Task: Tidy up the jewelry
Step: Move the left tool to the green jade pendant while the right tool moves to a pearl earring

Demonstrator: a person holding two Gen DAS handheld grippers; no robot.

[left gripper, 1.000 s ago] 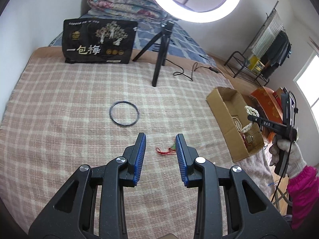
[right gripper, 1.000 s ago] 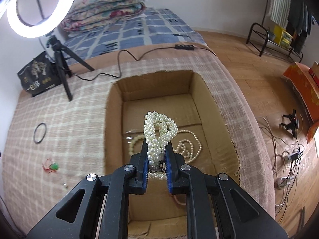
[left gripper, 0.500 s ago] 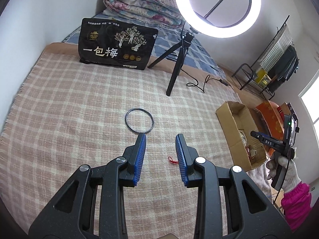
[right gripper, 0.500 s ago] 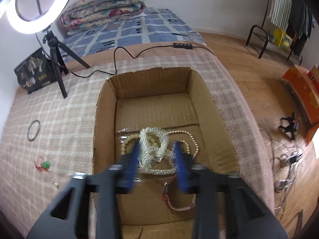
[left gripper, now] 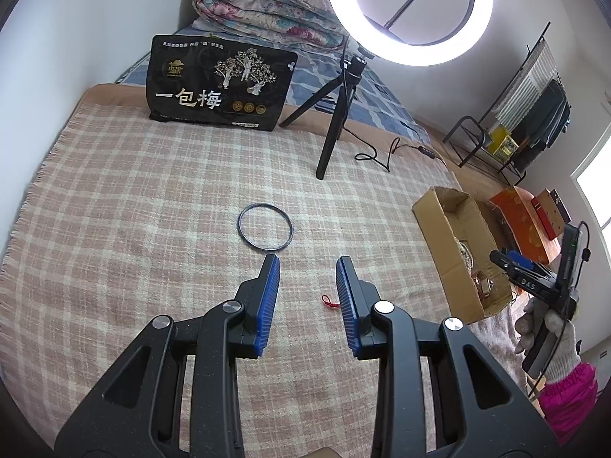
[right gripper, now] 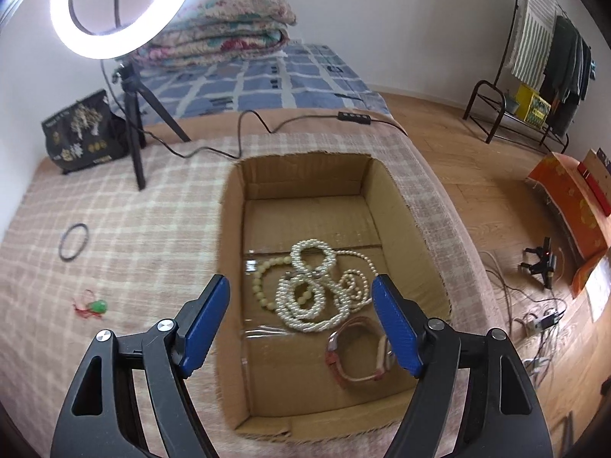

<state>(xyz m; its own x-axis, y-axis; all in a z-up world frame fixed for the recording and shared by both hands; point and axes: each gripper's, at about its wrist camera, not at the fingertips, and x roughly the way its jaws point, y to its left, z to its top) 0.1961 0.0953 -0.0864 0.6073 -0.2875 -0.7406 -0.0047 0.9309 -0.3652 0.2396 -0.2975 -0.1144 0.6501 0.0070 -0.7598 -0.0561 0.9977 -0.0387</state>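
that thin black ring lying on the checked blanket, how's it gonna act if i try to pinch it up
The black ring holds a clean round outline, so it is probably stiff rather than floppy. It looks very thin and lies flat on the soft checked blanket, so pads may struggle to get under it. Being so slim, it is likely light and could skid when nudged.

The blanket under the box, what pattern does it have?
Pink and cream checks on the blanket; left wrist view.
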